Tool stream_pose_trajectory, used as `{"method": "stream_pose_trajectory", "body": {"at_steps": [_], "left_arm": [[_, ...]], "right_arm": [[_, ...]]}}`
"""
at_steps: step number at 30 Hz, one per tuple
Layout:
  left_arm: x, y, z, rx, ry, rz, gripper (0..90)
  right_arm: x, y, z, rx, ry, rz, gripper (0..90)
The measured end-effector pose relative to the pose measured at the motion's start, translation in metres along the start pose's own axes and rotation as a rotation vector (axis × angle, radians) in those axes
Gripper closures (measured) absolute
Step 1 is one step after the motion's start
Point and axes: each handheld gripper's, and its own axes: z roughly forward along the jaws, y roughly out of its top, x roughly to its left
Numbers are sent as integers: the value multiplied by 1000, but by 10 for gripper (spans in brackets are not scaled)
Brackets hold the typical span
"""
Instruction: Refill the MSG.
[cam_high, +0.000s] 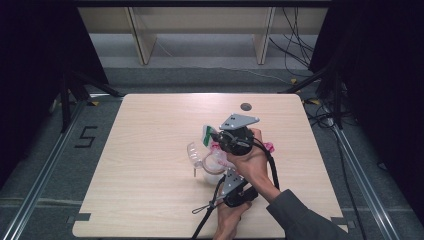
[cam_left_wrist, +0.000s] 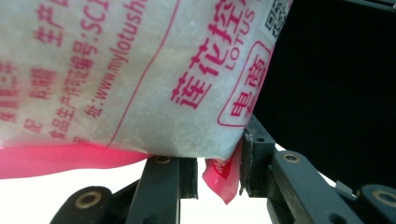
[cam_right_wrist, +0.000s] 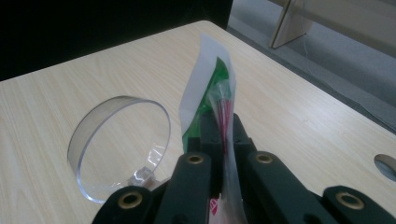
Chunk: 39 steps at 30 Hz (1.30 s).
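Your right tongs (cam_right_wrist: 223, 140) are clamped on the top edge of a white bag with pink print (cam_left_wrist: 140, 74), pinching it where a green and white strip (cam_right_wrist: 205, 93) stands up above the pads. Your left tongs (cam_left_wrist: 219, 172) are closed on the bag's pink bottom corner (cam_left_wrist: 224, 179), so the bag hangs stretched between your two hands above the middle of the tabletop (cam_high: 150, 150). A clear round plastic container (cam_right_wrist: 119, 144) lies on its side on the tabletop just beside the bag, on the left in the high view
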Motion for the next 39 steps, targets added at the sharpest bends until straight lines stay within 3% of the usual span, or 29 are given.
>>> {"method": "stream_pose_trajectory", "body": {"at_steps": [3, 5, 7, 11, 15, 18, 29, 31, 32, 37, 39], "left_arm": [[-1, 1, 0, 7, 17, -6, 714], [-1, 0, 2, -4, -7, -7, 714], [-2, 1, 1, 8, 10, -4, 714], [-2, 1, 2, -5, -10, -3, 714], [-3, 1, 2, -1, -6, -14, 714], [-3, 0, 3, -13, -17, -15, 715], [-3, 0, 2, -8, -12, -11, 715], [-3, 0, 2, -10, -6, -10, 715], [-3, 0, 1, 0, -1, -6, 715], [-3, 0, 1, 4, 5, -2, 715], [-3, 0, 1, 3, 3, -1, 715]], "right_arm": [[-1, 0, 1, -4, 5, -9, 899], [1, 0, 0, 5, -7, -13, 899], [1, 0, 0, 9, 0, -6, 899], [1, 0, 0, 2, -5, -3, 899], [3, -2, 3, 13, -6, -28, 899], [2, -2, 1, 12, -5, 2, 898], [2, -2, 0, 4, -9, 6, 899], [2, -2, 0, 4, 1, -14, 898], [3, -2, 0, 5, -6, 5, 898], [3, -2, 0, 0, -5, 3, 899], [2, -2, 0, -8, -16, -14, 898]]}}
